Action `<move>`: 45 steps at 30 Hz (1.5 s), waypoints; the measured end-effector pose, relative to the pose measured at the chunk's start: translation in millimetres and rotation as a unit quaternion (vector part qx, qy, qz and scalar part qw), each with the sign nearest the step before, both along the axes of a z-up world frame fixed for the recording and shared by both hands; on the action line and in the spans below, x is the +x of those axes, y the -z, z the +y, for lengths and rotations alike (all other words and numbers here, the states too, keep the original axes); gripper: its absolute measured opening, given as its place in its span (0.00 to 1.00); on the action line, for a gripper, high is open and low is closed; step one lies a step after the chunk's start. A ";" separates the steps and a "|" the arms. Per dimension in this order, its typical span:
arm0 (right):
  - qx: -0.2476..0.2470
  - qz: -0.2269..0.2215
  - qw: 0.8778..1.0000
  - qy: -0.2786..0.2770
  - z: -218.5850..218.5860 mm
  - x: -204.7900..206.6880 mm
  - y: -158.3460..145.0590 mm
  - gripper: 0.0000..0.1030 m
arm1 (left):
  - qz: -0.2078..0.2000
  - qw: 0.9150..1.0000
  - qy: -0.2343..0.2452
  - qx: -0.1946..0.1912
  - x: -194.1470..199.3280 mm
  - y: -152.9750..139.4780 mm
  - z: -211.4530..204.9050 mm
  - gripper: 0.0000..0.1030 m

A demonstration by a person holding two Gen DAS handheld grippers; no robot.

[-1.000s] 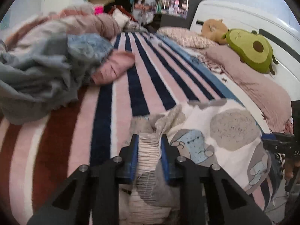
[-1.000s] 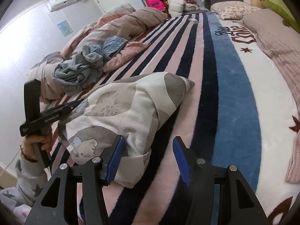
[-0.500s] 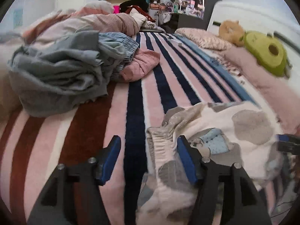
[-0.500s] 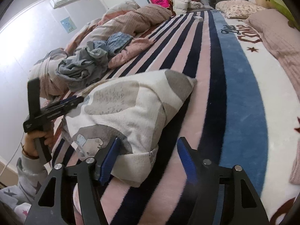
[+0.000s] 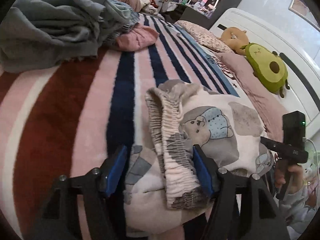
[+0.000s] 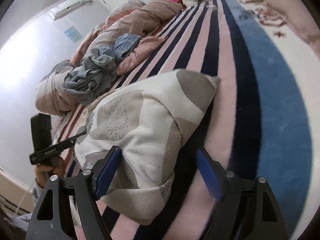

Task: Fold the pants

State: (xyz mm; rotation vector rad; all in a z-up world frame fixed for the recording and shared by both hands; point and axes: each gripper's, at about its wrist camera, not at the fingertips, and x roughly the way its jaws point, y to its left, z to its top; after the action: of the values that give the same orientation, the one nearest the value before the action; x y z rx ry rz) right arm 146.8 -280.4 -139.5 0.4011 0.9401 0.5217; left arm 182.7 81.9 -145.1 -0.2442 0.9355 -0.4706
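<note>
The white fleece pants (image 5: 220,120) with a bear print lie folded in a bundle on the striped blanket (image 5: 60,120). Their ribbed waistband (image 5: 172,140) runs between the fingers of my left gripper (image 5: 160,170), which stands open; only the right pad is near the fabric. In the right wrist view the pants (image 6: 150,120) show their other end. My right gripper (image 6: 160,172) straddles the folded edge there and its jaws are opening; the right pad is clear of the cloth. Each view shows the other gripper in a hand (image 5: 288,152) (image 6: 54,150).
A heap of grey-blue clothes (image 5: 60,24) and a pink garment (image 5: 138,38) lie further up the bed. An avocado plush (image 5: 268,68) rests on pillows by the white headboard (image 5: 260,32). A rolled pink duvet (image 6: 140,18) lines the wall side.
My left gripper let go of the waistband and spread its jaws, then sank a little closer to the pants. My right gripper's jaws widened around the folded edge.
</note>
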 end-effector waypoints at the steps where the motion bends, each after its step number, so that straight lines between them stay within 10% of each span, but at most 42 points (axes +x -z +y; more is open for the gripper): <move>1: 0.006 0.003 1.000 -0.003 1.0 1.7 2.7 0.68 | 0.000 1.000 0.006 -0.003 0.6 0.3 -3.3 0.52; 3: 0.028 0.004 0.999 -0.018 4.3 3.4 4.9 0.46 | -0.003 1.000 0.014 -0.001 2.6 -1.3 -11.0 0.43; 12: 0.005 -0.027 0.999 -0.019 25.3 -2.4 -15.9 0.28 | -0.046 0.999 0.008 -0.004 -10.6 -22.2 -5.8 0.21; 28: -0.015 -0.068 0.987 -0.146 187.2 -17.9 -84.2 0.27 | -0.129 0.985 -0.112 0.013 -87.4 -86.0 158.9 0.20; 45: -0.028 -0.083 0.958 -0.272 384.8 -1.1 -46.4 0.27 | -0.106 0.961 -0.238 0.098 -94.0 -42.1 309.9 0.19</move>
State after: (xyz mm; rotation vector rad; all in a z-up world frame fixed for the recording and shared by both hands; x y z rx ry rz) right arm 145.7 104.4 -93.1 0.0361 0.8962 1.0122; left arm 88.7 391.8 -103.0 -0.2233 0.6778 0.0416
